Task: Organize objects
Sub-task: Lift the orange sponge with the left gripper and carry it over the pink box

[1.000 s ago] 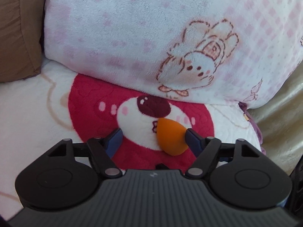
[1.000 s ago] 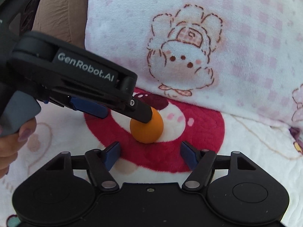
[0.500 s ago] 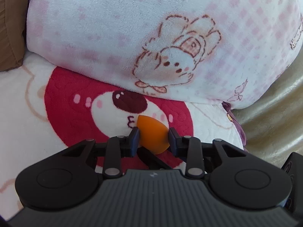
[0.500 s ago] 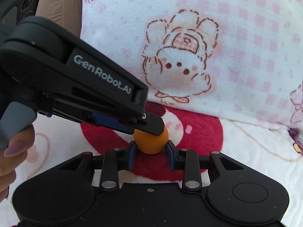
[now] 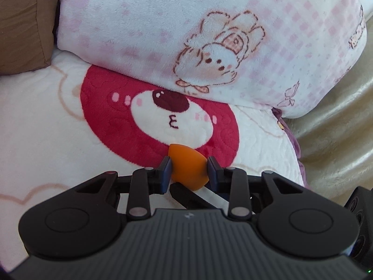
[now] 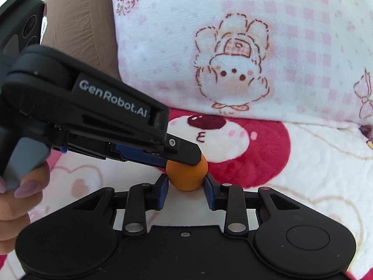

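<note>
You are clamping both the left gripper [image 5: 188, 171] and the right gripper [image 6: 186, 182] on the same orange sponge [image 5: 187, 170], fingers pressing its sides, holding it just over the near edge of the red bear blanket [image 5: 105, 107], probably to steady the squashy thing.

left wrist: looks forward and down along its tongs [image 5: 188, 170], close over the red bear blanket [image 5: 116, 107] | right wrist: same slant, from the right, close | shared: orange sponge [image 6: 186, 175], bunny pillow [image 6: 256, 46], bear print, brown cushion [image 6: 79, 23]
</note>
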The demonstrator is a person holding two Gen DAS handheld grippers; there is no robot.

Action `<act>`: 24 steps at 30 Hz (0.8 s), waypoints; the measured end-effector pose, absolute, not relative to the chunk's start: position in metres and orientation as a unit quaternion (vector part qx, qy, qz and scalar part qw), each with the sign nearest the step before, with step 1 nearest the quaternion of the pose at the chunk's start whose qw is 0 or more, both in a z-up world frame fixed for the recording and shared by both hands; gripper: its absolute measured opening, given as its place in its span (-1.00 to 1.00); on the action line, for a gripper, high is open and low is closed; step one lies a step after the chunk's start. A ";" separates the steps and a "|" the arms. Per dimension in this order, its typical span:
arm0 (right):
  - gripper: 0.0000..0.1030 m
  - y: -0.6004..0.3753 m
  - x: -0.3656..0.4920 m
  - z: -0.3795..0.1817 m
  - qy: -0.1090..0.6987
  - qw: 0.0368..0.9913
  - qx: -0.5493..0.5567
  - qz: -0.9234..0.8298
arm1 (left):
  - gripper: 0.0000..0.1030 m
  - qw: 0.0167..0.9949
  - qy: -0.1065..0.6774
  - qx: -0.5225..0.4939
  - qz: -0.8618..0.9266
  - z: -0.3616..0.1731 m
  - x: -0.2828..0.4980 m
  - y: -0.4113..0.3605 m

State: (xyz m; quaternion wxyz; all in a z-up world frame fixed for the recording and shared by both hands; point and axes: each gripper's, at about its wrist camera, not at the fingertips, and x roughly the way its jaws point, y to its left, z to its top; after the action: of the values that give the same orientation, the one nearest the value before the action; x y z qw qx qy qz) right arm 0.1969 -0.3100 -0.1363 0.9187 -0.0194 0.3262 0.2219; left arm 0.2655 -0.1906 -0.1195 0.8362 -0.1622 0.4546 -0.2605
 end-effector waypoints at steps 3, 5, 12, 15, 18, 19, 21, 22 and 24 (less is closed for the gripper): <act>-0.27 -0.308 0.194 -0.136 0.331 0.916 -0.015 0.226 | -0.39 0.834 0.460 -0.161 -0.260 -0.118 0.260 -0.188; -0.27 -0.308 0.192 -0.135 0.334 0.914 -0.014 0.228 | -0.39 0.833 0.462 -0.159 -0.260 -0.116 0.256 -0.187; -0.27 -0.306 0.175 -0.126 0.348 0.906 -0.004 0.241 | -0.39 0.830 0.467 -0.141 -0.270 -0.104 0.234 -0.177; -0.27 -0.306 0.164 -0.120 0.355 0.902 0.003 0.246 | -0.39 0.827 0.472 -0.140 -0.272 -0.099 0.224 -0.173; -0.27 -0.305 0.153 -0.115 0.364 0.897 0.005 0.252 | -0.39 0.823 0.478 -0.136 -0.275 -0.094 0.214 -0.168; -0.27 -0.303 0.149 -0.112 0.372 0.892 0.000 0.257 | -0.39 0.821 0.482 -0.133 -0.275 -0.094 0.210 -0.167; -0.27 -0.301 0.140 -0.105 0.384 0.883 -0.022 0.267 | -0.39 0.814 0.492 -0.127 -0.281 -0.090 0.202 -0.163; -0.27 -0.300 0.136 -0.100 0.385 0.881 -0.030 0.273 | -0.39 0.813 0.492 -0.127 -0.286 -0.086 0.197 -0.161; -0.27 -0.301 0.126 -0.090 0.385 0.878 -0.034 0.283 | -0.39 0.810 0.489 -0.131 -0.295 -0.079 0.188 -0.154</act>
State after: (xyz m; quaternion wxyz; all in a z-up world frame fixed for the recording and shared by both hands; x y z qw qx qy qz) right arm 0.1265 -0.3011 -0.0902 0.8776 -0.0342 0.3850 0.2834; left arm 0.1876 -0.1543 -0.0791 0.8101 -0.1311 0.4893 -0.2951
